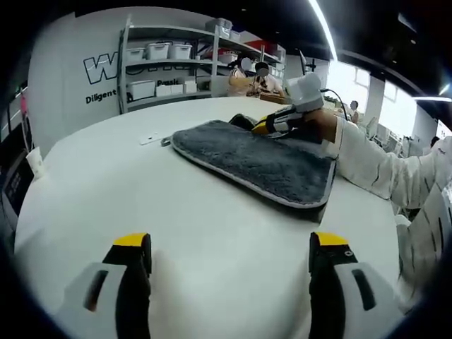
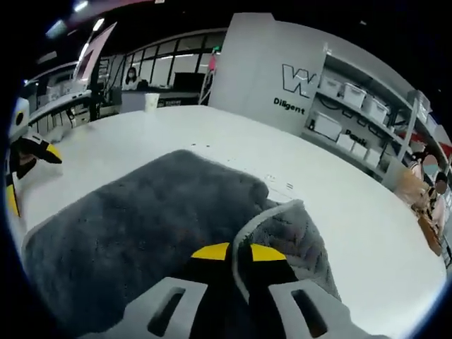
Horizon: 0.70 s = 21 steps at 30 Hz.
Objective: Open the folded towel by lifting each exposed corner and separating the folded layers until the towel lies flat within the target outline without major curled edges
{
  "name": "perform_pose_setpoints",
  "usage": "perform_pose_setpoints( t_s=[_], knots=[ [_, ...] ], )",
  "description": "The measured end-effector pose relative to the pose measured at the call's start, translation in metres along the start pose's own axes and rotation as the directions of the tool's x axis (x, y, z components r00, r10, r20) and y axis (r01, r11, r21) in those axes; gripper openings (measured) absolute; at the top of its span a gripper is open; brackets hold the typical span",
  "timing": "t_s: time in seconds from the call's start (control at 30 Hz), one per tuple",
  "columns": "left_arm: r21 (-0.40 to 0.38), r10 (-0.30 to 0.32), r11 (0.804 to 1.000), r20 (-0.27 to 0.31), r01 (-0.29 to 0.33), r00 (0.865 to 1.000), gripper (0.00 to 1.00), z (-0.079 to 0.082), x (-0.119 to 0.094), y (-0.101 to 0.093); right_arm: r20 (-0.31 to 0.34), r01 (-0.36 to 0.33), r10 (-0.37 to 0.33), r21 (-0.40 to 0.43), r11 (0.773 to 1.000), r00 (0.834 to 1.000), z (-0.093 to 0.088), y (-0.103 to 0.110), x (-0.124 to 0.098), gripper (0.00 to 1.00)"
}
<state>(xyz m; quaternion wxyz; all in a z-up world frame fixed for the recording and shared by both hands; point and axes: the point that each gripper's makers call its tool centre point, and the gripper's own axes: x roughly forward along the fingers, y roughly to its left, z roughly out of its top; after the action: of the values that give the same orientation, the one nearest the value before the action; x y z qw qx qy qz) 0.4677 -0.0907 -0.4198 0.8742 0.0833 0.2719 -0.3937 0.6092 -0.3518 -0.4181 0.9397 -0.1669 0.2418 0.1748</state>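
Clearly, at the bottom of the right gripper view, the right gripper (image 2: 232, 252) is pinching a corner of the towel (image 2: 141, 226): its yellow-tipped fingers (image 2: 210, 251) are closed nearly together with the grey-edged corner (image 2: 282, 229) standing up between them, curling upward and to the right of centre. Beyond the fingers, the dark grey towel is spreading away toward the left and the middle of the frame, lying flat on the white desk (image 2: 332, 205), so its bulk is lying ahead and to the left of the grip. That suggests the held layer would have to be carried away from the bulk for the fold to open, though which way the fold is running cannot be told from here.

At the bottom of the left gripper view, the left gripper (image 1: 229, 251) is hovering over bare desk (image 1: 106, 183), its fingers (image 1: 133, 248) spread wide and holding nothing. The towel (image 1: 247, 159) is lying well ahead of it, in the middle of the frame, its long axis slanting from upper left down to lower right. At the towel's far right edge the right gripper (image 1: 282, 121) is working with a sleeved arm (image 1: 381, 169) behind it, so it is plainly the nearer one. Farther back, shelves (image 1: 169, 63) with bins are standing against the wall.
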Motion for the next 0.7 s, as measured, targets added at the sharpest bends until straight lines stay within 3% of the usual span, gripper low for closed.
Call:
perform_pose_setpoints(
  t_s=[0.33,0.7],
  knots=[
    [0.009,0.003,1.0,-0.007,-0.003,1.0,0.91,0.0,0.0,0.001,0.047,0.011,-0.011,0.001,1.0,0.999,0.013,-0.012,-0.015,0.0],
    [0.011,0.006,1.0,-0.001,-0.006,1.0,0.91,0.001,-0.001,0.0,0.073,0.139,-0.134,-0.058,0.989,0.988,0.026,-0.053,-0.043,0.0]
  ],
)
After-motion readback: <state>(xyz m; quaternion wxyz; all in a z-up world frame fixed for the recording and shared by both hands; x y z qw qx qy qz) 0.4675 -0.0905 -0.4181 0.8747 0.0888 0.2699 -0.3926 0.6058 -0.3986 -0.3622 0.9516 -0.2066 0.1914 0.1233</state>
